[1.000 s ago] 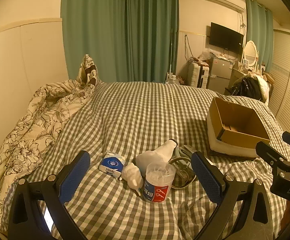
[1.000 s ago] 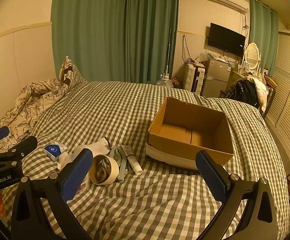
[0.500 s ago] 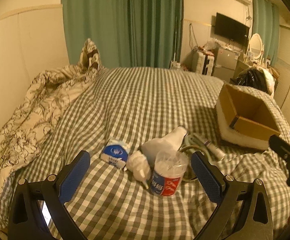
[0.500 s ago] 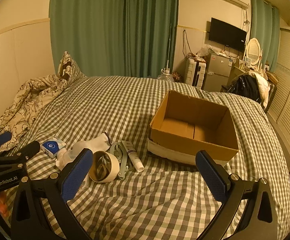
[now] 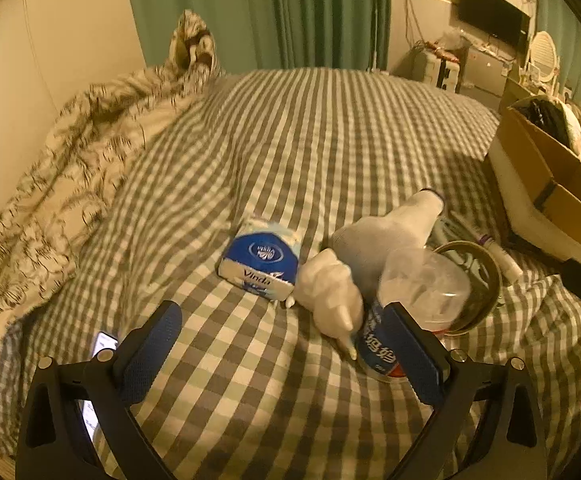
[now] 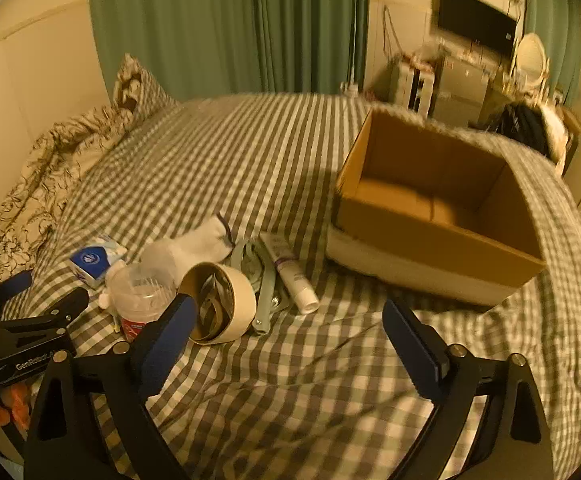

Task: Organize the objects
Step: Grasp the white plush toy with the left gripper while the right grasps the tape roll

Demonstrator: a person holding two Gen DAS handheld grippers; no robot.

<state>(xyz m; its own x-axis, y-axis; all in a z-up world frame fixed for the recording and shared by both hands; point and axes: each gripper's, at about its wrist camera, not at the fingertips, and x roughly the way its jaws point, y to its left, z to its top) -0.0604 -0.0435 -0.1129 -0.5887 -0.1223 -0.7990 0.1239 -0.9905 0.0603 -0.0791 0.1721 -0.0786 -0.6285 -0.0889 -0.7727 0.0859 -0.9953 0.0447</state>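
Left gripper (image 5: 286, 354) low over the checked bed (image 5: 330, 128), fingers (image 5: 150, 350) spread wide, gripping nothing. Right gripper (image 6: 294, 354) the same, fingers (image 6: 410, 346) apart. Close in front: tissue pack (image 5: 260, 262), white sock (image 5: 386, 228), plastic cup (image 5: 404, 312) and tape roll (image 6: 218, 306), all bunched together. Tube (image 6: 290, 270) just beside. Open cardboard box (image 6: 434, 208) off to the right.

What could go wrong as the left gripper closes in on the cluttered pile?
The open left gripper sits low beside the clear plastic cup with a red and blue label, standing on soft checked bedding; a finger could tip it. The white sock and small white squeeze bottle crowd the blue tissue pack, so a grasp may catch two items.
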